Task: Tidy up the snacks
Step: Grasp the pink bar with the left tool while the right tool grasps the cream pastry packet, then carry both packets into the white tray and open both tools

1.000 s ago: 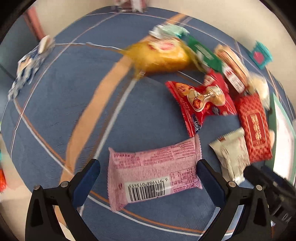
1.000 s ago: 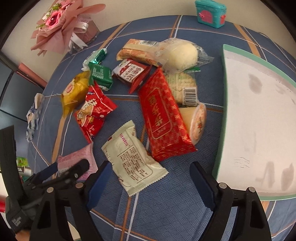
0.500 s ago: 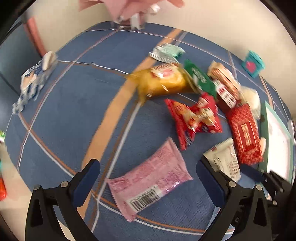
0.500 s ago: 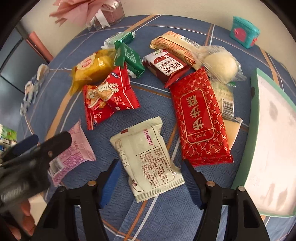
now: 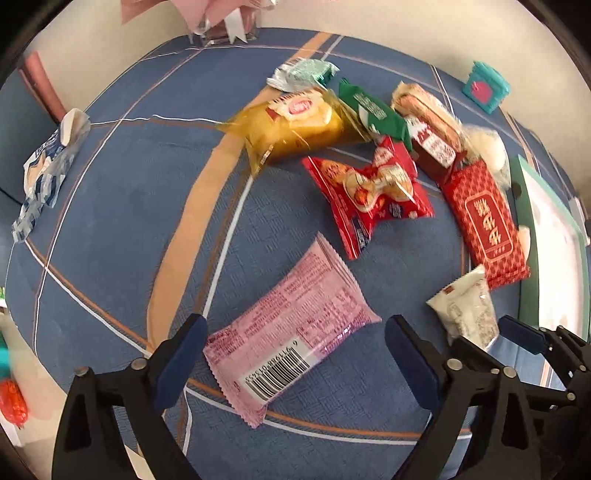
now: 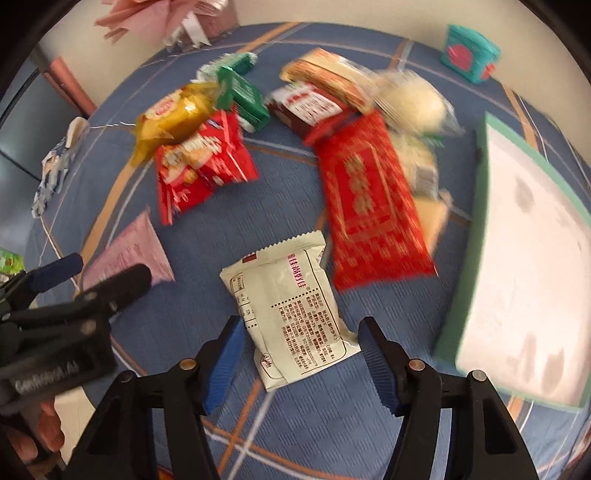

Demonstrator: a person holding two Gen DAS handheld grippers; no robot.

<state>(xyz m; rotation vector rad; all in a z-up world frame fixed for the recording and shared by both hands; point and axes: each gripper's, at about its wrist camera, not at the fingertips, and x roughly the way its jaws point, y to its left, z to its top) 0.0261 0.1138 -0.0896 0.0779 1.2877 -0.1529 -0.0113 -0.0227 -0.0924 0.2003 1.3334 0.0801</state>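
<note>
Snack packs lie on a blue plaid cloth. My left gripper [image 5: 293,350] is open, its jaws on either side of a pink pack [image 5: 291,332] with a barcode. My right gripper [image 6: 301,347] is open, narrower than before, straddling the near end of a cream-white pack [image 6: 291,310], which also shows in the left wrist view [image 5: 467,312]. Beyond lie a long red pack [image 6: 367,206], a red crinkled pack [image 6: 203,162], a yellow pack [image 5: 299,125] and a green pack [image 5: 373,110].
A white tray with a green rim [image 6: 491,236] stands at the right. A teal box [image 6: 469,51] sits at the far right, a pink bouquet [image 6: 166,18] at the back, a blue-white wrapper [image 5: 48,162] at the left edge.
Both grippers shifted over the cloth. The pink pack now lies slanted between my left jaws. My right gripper moved onto the cream-white pack and its jaws narrowed.
</note>
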